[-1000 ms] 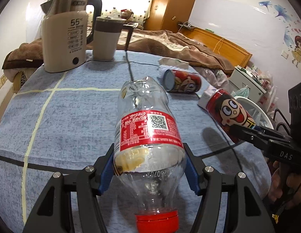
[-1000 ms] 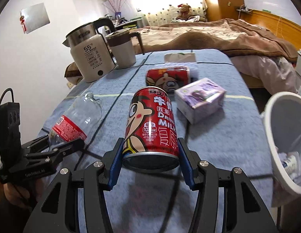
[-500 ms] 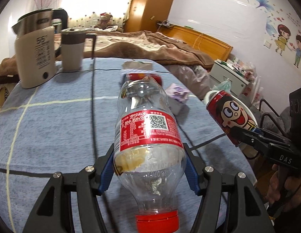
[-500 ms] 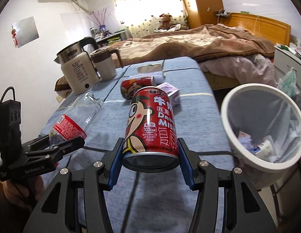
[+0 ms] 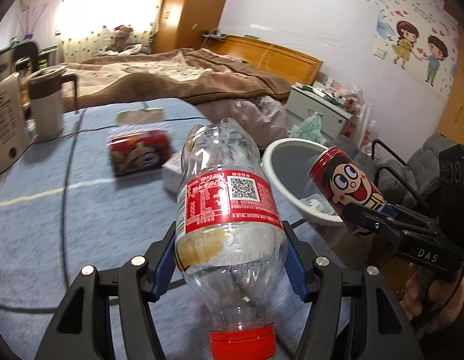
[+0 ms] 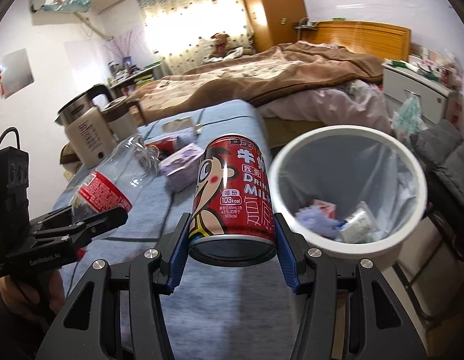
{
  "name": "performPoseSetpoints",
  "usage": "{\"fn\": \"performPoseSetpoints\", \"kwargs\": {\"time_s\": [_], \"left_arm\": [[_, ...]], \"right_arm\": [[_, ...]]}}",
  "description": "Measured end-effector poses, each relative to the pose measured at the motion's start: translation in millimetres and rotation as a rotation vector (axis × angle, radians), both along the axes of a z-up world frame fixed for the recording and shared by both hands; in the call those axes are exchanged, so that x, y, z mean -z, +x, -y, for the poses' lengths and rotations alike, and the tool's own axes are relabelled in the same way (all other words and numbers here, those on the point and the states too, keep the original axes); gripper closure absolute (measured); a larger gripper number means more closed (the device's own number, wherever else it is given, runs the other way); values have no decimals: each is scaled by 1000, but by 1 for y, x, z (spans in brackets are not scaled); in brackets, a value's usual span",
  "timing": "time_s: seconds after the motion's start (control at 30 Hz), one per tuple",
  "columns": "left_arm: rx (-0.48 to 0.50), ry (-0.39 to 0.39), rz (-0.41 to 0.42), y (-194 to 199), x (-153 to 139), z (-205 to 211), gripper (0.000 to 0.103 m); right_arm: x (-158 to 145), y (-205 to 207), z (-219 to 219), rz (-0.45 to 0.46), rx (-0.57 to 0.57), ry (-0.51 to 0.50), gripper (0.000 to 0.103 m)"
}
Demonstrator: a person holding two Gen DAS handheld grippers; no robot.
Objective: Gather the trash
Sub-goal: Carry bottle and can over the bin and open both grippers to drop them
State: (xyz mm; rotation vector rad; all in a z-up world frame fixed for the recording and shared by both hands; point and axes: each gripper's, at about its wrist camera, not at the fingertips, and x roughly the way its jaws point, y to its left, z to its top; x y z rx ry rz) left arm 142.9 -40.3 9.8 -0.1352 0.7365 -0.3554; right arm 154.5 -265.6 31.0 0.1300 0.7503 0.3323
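Left tool (image 5: 232, 258) gripping clear bottle (image 5: 226, 210), white bin (image 5: 280, 162) beyond

Both grippers, the left gripper (image 5: 232, 265) and the right gripper (image 6: 232, 255), have black skeletal frames, blue ribbed pads (image 6: 178, 250), silver screws; white "DAS" and "GenRobot.AI" markings, bare-skinned hands.

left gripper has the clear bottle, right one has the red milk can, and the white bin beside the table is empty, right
Not quite: the white bin is not empty. The right wrist view shows wrappers and crumpled paper lying in it. The rest holds: the left gripper is clamped on the clear bottle, and the right gripper on the red milk can.
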Motion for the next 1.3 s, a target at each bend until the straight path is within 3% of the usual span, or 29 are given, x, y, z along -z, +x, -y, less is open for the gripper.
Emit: {"fn": "performPoseSetpoints", "kwargs": {"time_s": [0.53,1.07,1.3], "left_arm": [[169,15,1,43,-4,78,38],[276,40,-66,88,17,131,38],[290,54,-56,98,18,141,36]], "right_arm": [[8,15,70,-12,173,-37,50],[32,41,94,-78,221,-89,50],[37,51,93,-107,227,-108,49]]}}
